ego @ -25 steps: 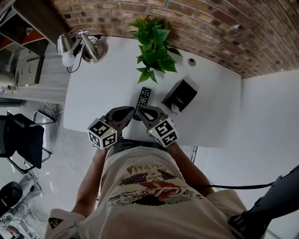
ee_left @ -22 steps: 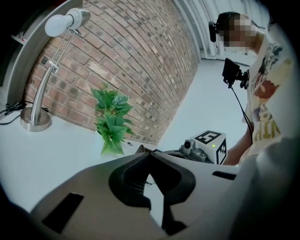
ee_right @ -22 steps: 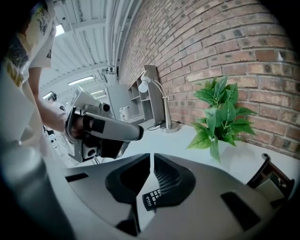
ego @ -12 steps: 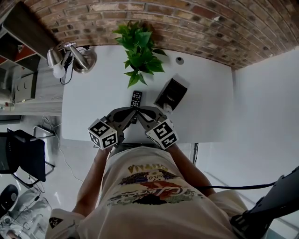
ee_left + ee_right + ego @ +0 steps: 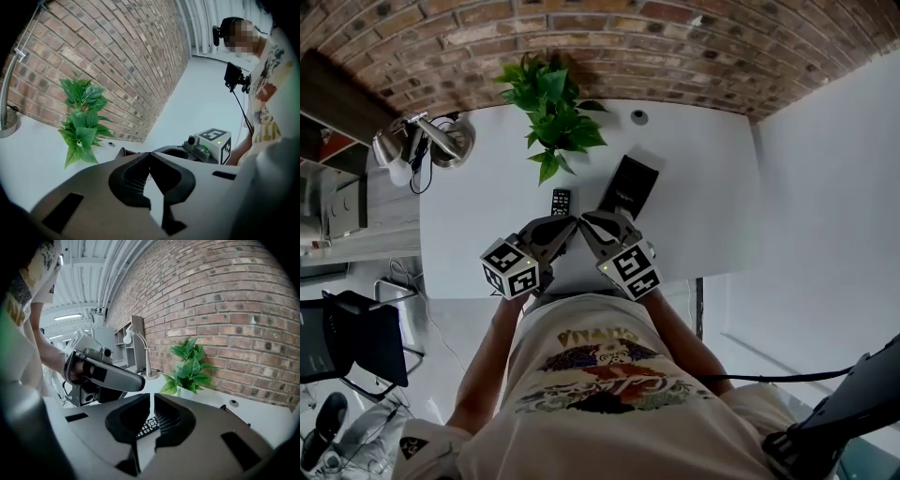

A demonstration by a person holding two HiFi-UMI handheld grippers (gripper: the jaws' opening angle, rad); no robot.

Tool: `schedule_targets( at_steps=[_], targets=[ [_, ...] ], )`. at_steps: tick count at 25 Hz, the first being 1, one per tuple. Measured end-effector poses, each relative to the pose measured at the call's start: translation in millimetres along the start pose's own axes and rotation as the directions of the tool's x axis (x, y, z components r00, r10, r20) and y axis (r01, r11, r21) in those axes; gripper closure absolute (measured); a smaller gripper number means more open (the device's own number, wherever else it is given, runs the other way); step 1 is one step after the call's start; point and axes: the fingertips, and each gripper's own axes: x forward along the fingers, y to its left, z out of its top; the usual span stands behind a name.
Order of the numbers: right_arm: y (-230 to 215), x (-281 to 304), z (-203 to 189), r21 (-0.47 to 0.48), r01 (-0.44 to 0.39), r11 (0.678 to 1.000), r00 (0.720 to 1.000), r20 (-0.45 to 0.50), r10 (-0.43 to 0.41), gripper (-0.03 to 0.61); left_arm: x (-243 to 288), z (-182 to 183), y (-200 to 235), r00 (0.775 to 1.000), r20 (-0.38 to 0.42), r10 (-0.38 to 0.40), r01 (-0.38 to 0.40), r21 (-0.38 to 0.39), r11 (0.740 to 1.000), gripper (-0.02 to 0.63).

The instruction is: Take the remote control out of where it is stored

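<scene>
The black remote control [image 5: 560, 202] lies flat on the white table [image 5: 703, 216], left of an open black box [image 5: 628, 187]; in the right gripper view a strip of the remote control [image 5: 148, 425] shows below the jaws. My left gripper [image 5: 566, 227] and right gripper [image 5: 589, 222] hover side by side just short of it, tips nearly touching each other, neither touching the remote. Both are shut and hold nothing. Seen along its own jaws, the left gripper [image 5: 150, 153] has its tips together, and the right gripper [image 5: 152, 397] shows only a thin slit.
A potted green plant [image 5: 548, 108] stands at the table's back by the brick wall. A desk lamp [image 5: 431, 141] sits at the back left corner, and a small round grommet [image 5: 639, 116] lies at the back. A dark chair [image 5: 347, 337] stands on the floor to the left.
Both grippers have lifted and drawn back from the remote, which earlier lay partly under their tips. The remote and the box have stayed where they lay.
</scene>
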Motion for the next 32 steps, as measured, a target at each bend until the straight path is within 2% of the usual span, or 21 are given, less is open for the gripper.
schedule_targets(
  at_steps=[8,18,21,26,32],
  targets=[
    [-36.4,-21.3,-5.7,-0.001,0.132,0.991,0.991,-0.004,-0.132,0.548,26.7,7.5,-4.5,0.999,-0.031,-0.043,0.044,0.032,0.999,0.617],
    [-81.8,-38.5,-29.7,-0.054,0.274,0.960,0.958,-0.074,-0.278,0.545,56.8,6.9,-4.1,0.992,-0.080,-0.102,0.104,0.026,0.994,0.617],
    [-91.6,-41.3,-34.6,-0.042,0.295,0.955,0.950,-0.089,-0.298,0.537,63.2,7.2,-1.4,0.991,-0.086,-0.107,0.110,0.024,0.994,0.617],
    [-95.1,-36.7,-41.8,-0.068,0.277,0.958,0.951,-0.125,-0.284,0.455,67.8,5.2,3.5,0.990,-0.094,-0.105,0.107,0.012,0.994,0.617],
    [-102.0,-29.5,-56.0,-0.098,0.264,0.960,0.943,-0.183,-0.278,0.431,68.3,5.6,11.0,0.991,-0.096,-0.094,0.095,0.005,0.995,0.617]
  ],
)
